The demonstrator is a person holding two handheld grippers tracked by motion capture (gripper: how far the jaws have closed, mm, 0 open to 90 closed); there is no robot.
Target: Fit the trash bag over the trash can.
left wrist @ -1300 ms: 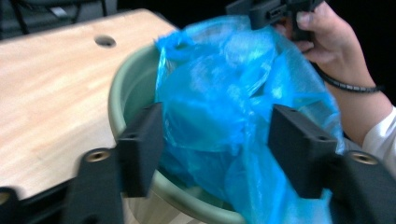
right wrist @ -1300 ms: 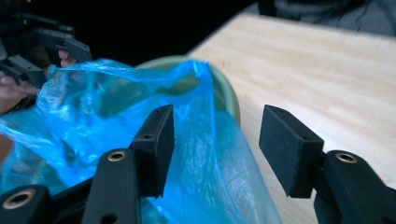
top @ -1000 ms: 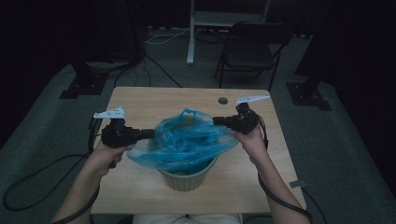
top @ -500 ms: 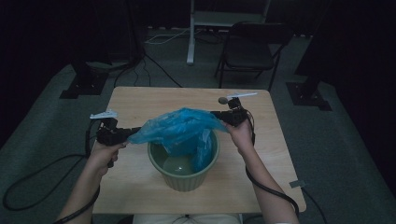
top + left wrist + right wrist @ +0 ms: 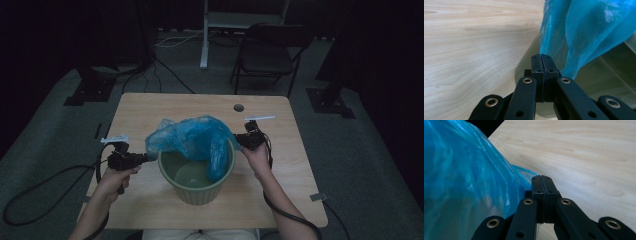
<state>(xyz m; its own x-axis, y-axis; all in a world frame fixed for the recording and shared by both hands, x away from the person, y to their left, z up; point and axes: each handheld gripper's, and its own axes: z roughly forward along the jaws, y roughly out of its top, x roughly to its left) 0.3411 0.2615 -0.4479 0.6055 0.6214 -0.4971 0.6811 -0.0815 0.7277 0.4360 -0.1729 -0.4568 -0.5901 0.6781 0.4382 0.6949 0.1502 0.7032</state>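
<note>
While each hand-held gripper, left (image 5: 145, 158) and right (image 5: 236, 140), pinches an edge of the blue plastic bag (image 5: 192, 138) over the green bin (image 5: 196, 172) on the bench (image 5: 150, 110), lining seems half done: one side droops inside, rim uncovered.

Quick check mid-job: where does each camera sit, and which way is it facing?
High view: above the person's side, looking forward and down on the table; forearms and both hands show.
Left gripper view: rides the left gripper, facing the bin; own jaws show.
Right gripper view: rides the right gripper; own jaws show.
All share the blue bag.
</note>
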